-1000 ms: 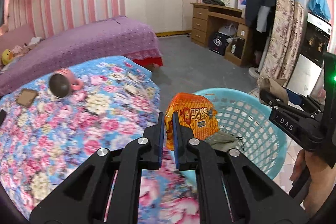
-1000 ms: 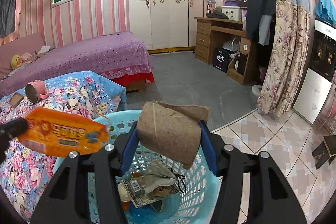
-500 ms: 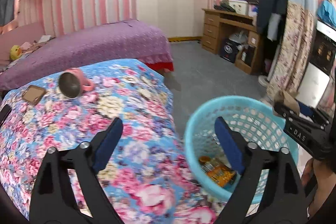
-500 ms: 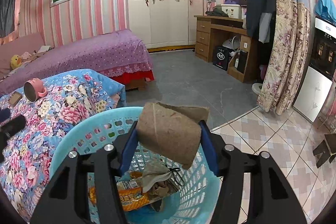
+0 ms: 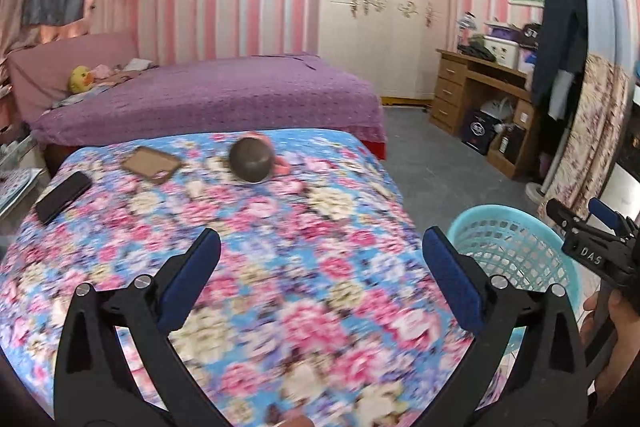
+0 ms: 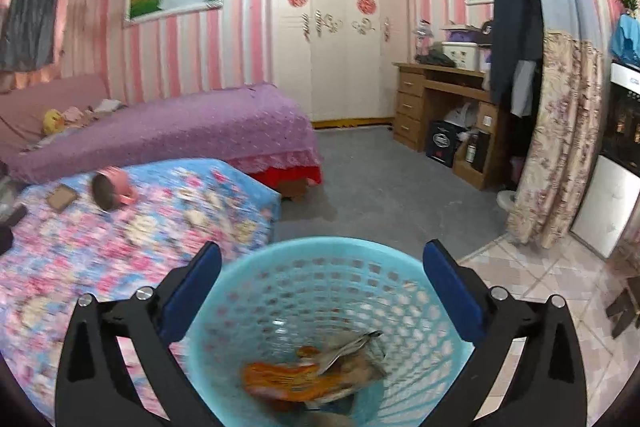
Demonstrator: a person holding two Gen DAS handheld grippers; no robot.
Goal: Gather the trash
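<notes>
Both the left gripper (image 5: pixel 320 281) and right gripper (image 6: pixel 322 285) were opening wide and empty, orange wrapper (image 6: pixel 296 377) lay in the basket (image 6: pixel 400 259); the bedspread (image 5: pixel 280 267) showed no obvious trash.

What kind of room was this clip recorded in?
Most likely a home bedroom: a bed with a purple cover, a tall white wardrobe and a wooden desk along pink striped walls.

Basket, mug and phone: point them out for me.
Basket (image 6: pixel 320 247): right wrist view, far rim.
Mug (image 5: pixel 251 159): left wrist view, dark open mouth.
Phone (image 5: pixel 62 197): left wrist view, screen centre.
</notes>
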